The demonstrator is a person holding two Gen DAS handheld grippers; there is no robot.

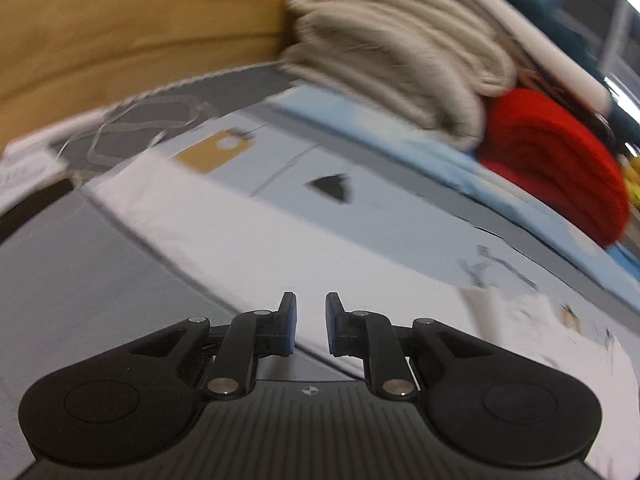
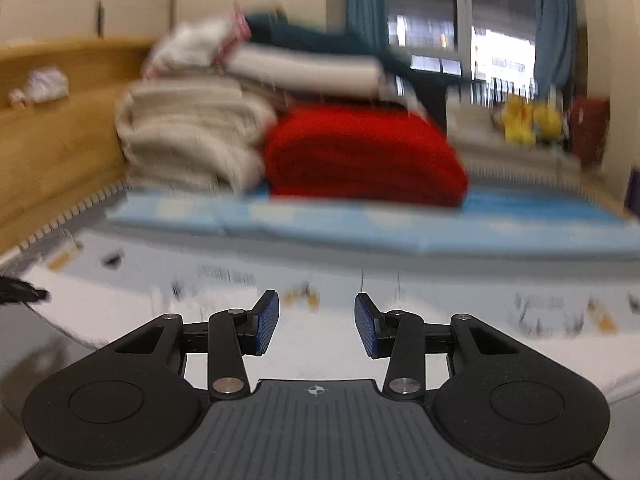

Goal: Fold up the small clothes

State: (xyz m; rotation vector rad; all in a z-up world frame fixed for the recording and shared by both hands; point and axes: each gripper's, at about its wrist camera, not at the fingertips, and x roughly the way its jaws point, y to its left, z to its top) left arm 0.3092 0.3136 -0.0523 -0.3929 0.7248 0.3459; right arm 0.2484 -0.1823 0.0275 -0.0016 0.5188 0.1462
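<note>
Hovering over white garment [image 1: 240,216]: left tool [image 1: 311,322] narrow, empty; right tool [image 2: 316,326] wider.

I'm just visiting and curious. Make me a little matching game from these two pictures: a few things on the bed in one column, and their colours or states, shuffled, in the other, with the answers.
Things:
1. folded blanket
2. knitted pile
3. thin mat under both
4. left gripper

Descriptions:
A. pale blue
B. jaws a narrow gap apart, nothing between them
C. bright red
D. beige, stacked beside the wooden board

Pairs: 1-C, 2-D, 3-A, 4-B
</note>
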